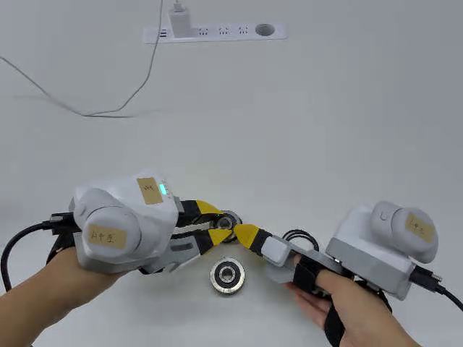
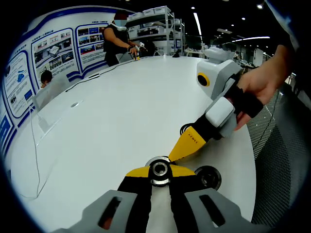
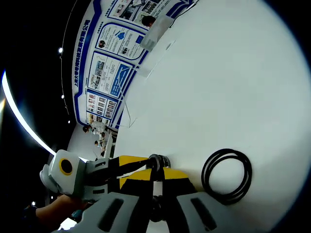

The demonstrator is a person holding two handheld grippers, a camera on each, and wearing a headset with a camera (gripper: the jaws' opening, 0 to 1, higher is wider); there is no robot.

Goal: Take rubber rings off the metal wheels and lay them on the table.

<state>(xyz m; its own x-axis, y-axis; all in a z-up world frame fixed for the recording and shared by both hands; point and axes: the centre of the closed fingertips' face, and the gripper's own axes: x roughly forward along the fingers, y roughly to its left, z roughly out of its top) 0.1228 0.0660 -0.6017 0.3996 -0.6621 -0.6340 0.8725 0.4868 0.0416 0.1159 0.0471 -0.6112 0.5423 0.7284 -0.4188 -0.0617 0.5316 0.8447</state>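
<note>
Left gripper [image 1: 215, 225], held from the near left corner of the bench [image 1: 325, 130], points right, its jaws clenched on a metal wheel [image 1: 228, 220]; the right gripper [image 1: 244, 233], carried in a strapped right hand [image 1: 340, 300] from the near right, meets that wheel tip to tip, jaws drawn together at its rim; what they pinch cannot be told. A second wheel [image 1: 227, 275] lies flat by the near edge, just below the tips; black rubber rings [image 1: 300, 237] lie just behind the right gripper; bare bench runs to a power strip [image 1: 213, 32] at the far edge.
</note>
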